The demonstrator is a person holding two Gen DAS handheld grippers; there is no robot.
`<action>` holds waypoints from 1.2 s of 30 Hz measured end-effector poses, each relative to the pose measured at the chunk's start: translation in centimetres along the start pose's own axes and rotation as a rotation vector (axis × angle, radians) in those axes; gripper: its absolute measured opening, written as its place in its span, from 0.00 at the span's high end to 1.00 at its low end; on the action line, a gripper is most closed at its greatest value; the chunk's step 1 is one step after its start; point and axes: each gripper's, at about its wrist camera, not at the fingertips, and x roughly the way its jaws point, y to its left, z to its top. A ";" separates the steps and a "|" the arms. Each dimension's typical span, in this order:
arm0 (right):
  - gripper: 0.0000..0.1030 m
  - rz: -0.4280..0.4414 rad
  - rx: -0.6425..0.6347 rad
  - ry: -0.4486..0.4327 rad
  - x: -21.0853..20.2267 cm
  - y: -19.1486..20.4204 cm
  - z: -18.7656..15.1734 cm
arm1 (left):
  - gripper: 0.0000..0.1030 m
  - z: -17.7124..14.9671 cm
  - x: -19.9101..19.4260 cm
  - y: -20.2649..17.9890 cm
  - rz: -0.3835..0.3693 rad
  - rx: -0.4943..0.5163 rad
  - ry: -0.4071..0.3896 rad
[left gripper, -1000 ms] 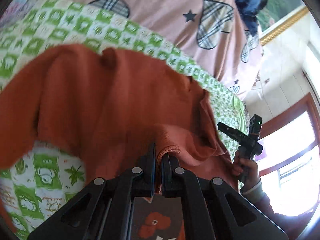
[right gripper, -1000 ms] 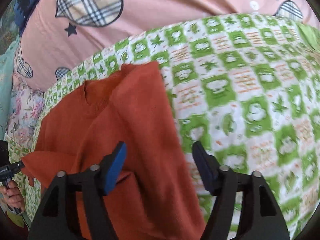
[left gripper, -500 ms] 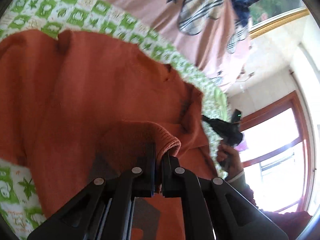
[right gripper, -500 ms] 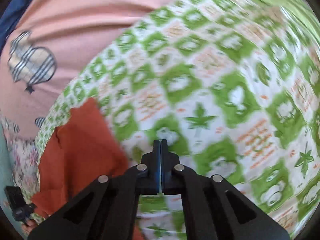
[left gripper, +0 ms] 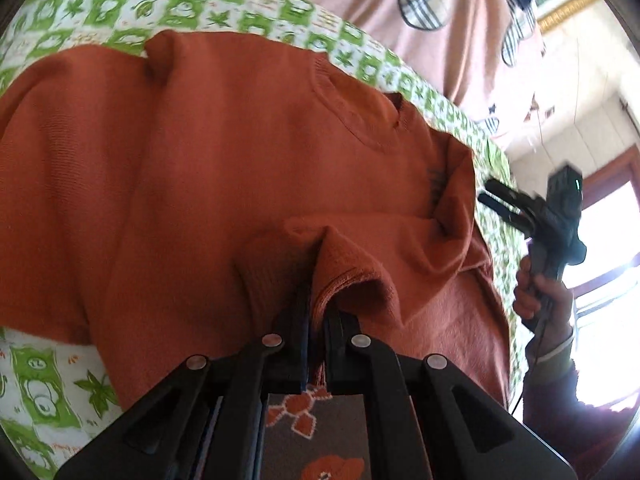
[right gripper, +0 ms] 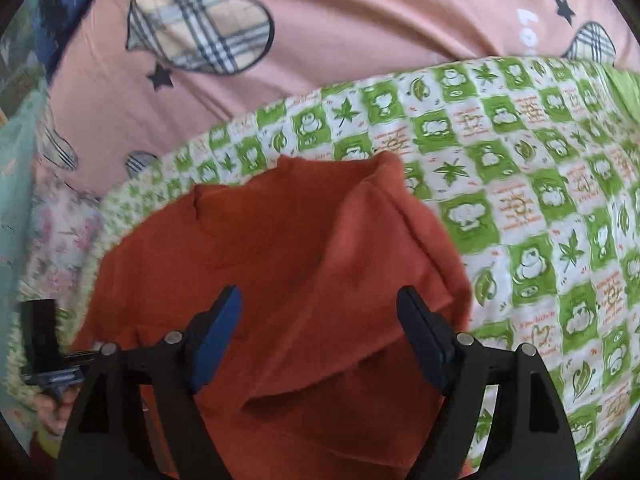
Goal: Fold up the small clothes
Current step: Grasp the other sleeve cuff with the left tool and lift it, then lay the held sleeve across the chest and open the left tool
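Green-and-white checked bedding [right gripper: 540, 208] covers the bed, with a pink sheet [right gripper: 360, 28] printed with plaid hearts beyond it at twelve o'clock. On the checked cover lies the orange sweater [left gripper: 224, 168], back up, its neckline toward two o'clock in the left wrist view. The left gripper [left gripper: 316, 320] is clamped tight on a ribbed cuff or hem edge of the sweater, the cloth bunched between its closed fingers and lifted over the body of the garment. The right gripper [right gripper: 320, 320] hovers over the sweater's near side with its fingers spread wide and nothing between them; in the left view it sits at three o'clock, beside the garment's edge. My reading is that a sleeve or side fold is in progress. The next move probably calls for the left gripper to lay its edge flat across the back and let go, while the right one pins or takes the opposite side.
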 end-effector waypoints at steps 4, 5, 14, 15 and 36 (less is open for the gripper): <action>0.97 0.020 0.067 0.057 1.5 -1.7 -0.1 | 0.97 -1.5 -1.8 -2.7 -0.035 0.054 -0.013; 0.97 0.027 0.087 0.035 0.5 -2.6 -0.2 | 0.97 -2.0 -2.7 -3.8 -0.062 0.072 -0.012; 0.97 0.040 0.198 -0.090 -11.3 -9.9 1.9 | 0.97 -4.6 -5.1 -9.8 -0.419 0.113 0.099; 0.97 0.025 0.187 -0.077 -10.5 -9.7 2.5 | 0.97 -4.3 -4.3 -9.5 -0.399 0.115 0.102; 0.41 0.024 0.239 -0.105 -6.2 -10.2 -0.5 | 0.45 -2.8 -0.3 2.0 -0.125 -0.186 0.043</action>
